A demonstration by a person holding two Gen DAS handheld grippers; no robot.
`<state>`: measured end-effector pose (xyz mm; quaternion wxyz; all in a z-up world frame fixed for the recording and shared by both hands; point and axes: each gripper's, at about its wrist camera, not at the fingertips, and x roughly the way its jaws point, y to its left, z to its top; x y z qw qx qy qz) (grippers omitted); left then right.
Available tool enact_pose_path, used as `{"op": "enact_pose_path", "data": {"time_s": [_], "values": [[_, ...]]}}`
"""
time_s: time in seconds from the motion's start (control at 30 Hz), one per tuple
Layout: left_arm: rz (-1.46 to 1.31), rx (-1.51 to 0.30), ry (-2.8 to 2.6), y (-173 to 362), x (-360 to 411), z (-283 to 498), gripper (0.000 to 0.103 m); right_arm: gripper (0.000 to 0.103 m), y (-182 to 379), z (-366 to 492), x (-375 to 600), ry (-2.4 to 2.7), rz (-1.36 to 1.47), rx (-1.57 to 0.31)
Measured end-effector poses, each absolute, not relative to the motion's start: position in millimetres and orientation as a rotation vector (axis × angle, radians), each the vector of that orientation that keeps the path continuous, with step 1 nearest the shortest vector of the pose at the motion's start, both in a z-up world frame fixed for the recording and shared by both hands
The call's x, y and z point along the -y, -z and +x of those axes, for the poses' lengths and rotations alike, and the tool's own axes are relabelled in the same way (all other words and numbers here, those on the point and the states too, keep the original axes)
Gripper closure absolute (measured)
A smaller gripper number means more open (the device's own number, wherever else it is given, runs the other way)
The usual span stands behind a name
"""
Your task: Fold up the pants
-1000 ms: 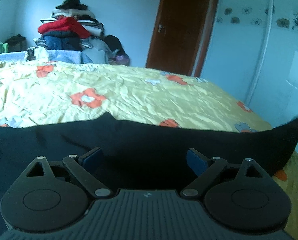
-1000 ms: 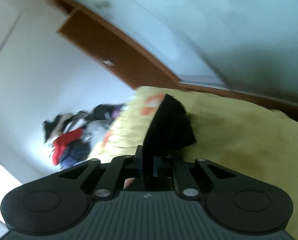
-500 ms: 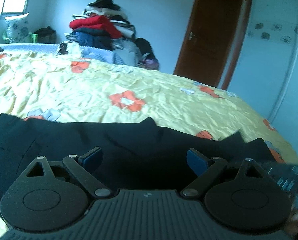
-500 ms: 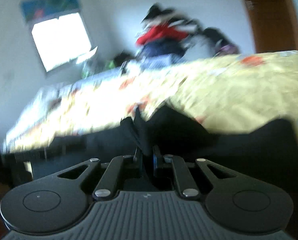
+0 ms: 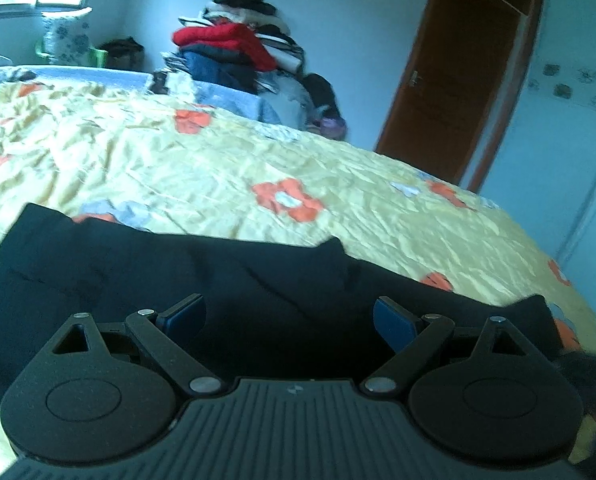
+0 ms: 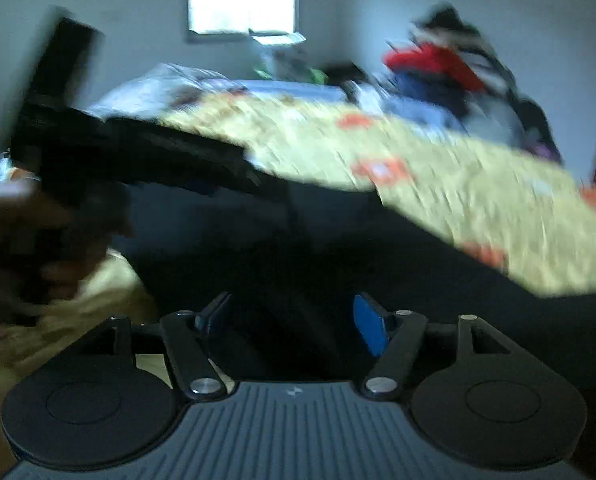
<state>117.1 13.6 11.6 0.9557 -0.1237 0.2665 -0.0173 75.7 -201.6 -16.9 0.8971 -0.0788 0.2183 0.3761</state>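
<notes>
The black pants (image 5: 225, 276) were spread on the bed (image 5: 217, 172), doubled over in front of both grippers. The left gripper (image 5: 289, 316) was held wide apart, empty. The right gripper (image 6: 293, 316) had just been opened, nothing pinched. A loose upper layer could be dragged crooked if a finger were caught in it.

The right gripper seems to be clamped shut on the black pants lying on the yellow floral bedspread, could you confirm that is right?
Not quite. The right gripper is open, its jaws having just been opening, with nothing pinched between them in the right wrist view. The black pants do lie on the yellow floral bedspread.
</notes>
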Motion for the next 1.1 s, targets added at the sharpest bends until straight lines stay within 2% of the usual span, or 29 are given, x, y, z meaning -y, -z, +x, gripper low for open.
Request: {"op": "enact_pose_path", "data": {"time_s": [0.1,0.23,0.33,0.53,0.73,0.77,0.8,0.87,1.1], "values": [[-0.279,-0.545,0.017,-13,-17,121,0.01,0.037,1,82,229,-0.637,-0.162,-0.43],[-0.279,-0.561,0.089,-16,-5,123,0.01,0.037,16,130,273,-0.512,-0.034,-0.635],[-0.214,-0.556,0.152,-19,16,121,0.01,0.037,40,156,291,-0.468,0.069,-0.714],[-0.104,-0.506,0.138,-19,37,115,0.01,0.036,17,125,256,-0.544,0.042,-0.581],[-0.218,-0.52,0.041,-20,4,120,0.01,0.036,35,110,188,-0.692,-0.128,-0.624],[-0.234,-0.525,0.025,-20,-3,120,0.01,0.031,39,108,180,-0.731,-0.154,-0.651],[-0.245,-0.527,0.009,-20,-9,120,0.01,0.022,40,99,172,-0.756,-0.226,-0.629],[-0.262,-0.529,-0.03,-19,-23,119,0.01,0.023,36,88,167,-0.797,-0.305,-0.619],[-0.332,-0.543,-0.078,-13,-49,114,0.01,0.023,19,110,187,-0.756,-0.041,-0.624]]}}
